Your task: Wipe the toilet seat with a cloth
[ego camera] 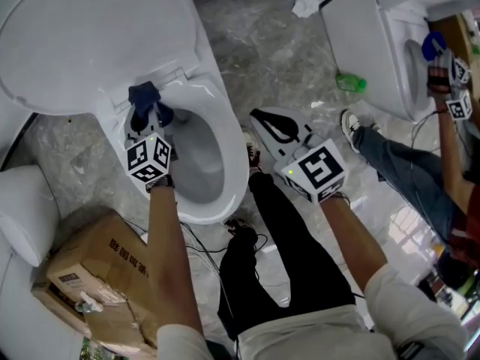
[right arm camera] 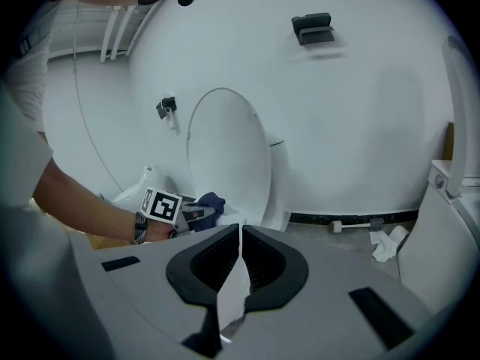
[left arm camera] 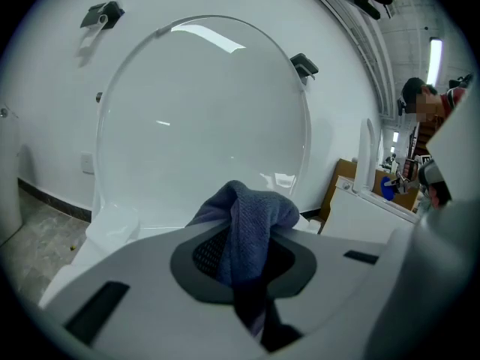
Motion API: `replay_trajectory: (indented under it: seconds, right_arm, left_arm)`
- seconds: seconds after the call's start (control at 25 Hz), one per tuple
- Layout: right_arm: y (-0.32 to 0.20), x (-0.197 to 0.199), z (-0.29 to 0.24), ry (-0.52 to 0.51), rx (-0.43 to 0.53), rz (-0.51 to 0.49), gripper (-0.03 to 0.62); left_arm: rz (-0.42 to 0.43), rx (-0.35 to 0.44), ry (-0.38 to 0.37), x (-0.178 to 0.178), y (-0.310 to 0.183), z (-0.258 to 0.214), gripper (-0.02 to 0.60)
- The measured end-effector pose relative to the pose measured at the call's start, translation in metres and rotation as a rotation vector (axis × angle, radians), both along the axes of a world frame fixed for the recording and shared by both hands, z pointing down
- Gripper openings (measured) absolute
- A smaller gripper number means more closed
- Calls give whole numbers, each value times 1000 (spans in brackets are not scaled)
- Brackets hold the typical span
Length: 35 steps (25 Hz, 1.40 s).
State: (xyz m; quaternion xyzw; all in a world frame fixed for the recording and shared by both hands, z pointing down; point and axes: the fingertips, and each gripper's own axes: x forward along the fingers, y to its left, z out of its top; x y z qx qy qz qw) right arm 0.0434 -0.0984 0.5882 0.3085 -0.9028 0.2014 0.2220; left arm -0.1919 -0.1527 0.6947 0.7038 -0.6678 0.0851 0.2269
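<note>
Head view, cloth gripped, apparently on toilet rim

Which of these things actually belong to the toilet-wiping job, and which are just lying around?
Part of the job:
- blue cloth, pinched in the left tongs
- near toilet, its lid raised
- right tongs, shut and empty

Just lying about:
- cardboard box
- crumpled paper
- green bottle
- second toilet
</note>
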Motion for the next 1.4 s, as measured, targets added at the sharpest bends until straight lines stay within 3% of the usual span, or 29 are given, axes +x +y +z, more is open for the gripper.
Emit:
replay_trajectory:
  seconds: [0.24,0.68,0.88,1.04,1.4]
  right_arm:
    - [-5,17,1,-2,2,34,35]
    - [1,30,0,0,11,56,35]
    - [5,34,-2,1,21,71,35]
    - [13,36,-4,4,29,81,35]
    - [30,49,-9,10,51,120,35]
  left_arm:
    - [57,32,41,29,-6,1,40]
    - [286,53,112,106,-9,4,40]
    - [388,47,116,135,-4,3,40]
    - [523,31,82,167,10,6,41]
    - [663,1,62,206,41,8,41]
